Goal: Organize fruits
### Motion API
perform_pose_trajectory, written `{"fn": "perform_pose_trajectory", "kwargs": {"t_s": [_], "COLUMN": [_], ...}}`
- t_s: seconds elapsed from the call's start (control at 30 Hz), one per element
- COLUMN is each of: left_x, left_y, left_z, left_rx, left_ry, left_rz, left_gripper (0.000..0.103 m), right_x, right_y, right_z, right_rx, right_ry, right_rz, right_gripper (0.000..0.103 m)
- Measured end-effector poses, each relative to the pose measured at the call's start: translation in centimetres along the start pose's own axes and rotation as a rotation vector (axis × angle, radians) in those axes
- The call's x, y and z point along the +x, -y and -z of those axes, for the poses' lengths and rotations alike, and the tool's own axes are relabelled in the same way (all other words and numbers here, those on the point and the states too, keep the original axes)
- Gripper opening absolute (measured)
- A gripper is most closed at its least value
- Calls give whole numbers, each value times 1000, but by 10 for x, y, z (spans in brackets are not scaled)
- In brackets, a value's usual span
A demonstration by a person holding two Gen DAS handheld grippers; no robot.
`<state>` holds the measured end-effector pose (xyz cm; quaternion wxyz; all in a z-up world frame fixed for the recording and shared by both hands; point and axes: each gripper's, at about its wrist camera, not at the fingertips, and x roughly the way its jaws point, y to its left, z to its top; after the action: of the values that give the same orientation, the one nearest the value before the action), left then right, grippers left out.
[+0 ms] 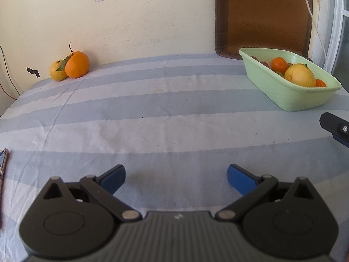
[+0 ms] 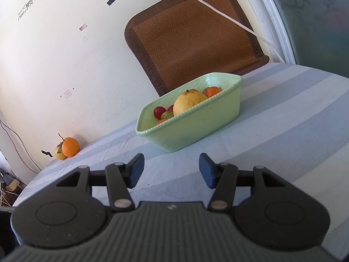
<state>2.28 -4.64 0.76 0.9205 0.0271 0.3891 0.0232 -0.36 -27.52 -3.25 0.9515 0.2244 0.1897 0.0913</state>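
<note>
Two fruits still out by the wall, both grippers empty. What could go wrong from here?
1. The orange and the yellow fruit touch each other near the table's far edge; grabbing one may nudge the other off.
2. The green basket already holds a large yellow citrus and small fruits; a dropped fruit could bounce out or bruise them.
3. The left gripper and right gripper are both open and far from the pair, so a long reach.

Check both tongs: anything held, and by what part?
Nothing held. Left tongs and right tongs both open and empty above the striped cloth.
</note>
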Motion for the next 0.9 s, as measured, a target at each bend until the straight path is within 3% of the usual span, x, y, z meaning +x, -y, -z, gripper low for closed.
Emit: {"fn": "perform_pose_trajectory", "kwargs": {"t_s": [0.9], "left_x": [-4], "left_y": [4], "left_z": [2], "left_rx": [31], "left_ry": [14], "left_rz": [-26], "left_gripper": [103], "right_x": [1], "right_y": [-1], "right_z": [-1], "right_rx": [-19], "right_ry": [0], "right_rz": [-4], "right_gripper": [58]}}
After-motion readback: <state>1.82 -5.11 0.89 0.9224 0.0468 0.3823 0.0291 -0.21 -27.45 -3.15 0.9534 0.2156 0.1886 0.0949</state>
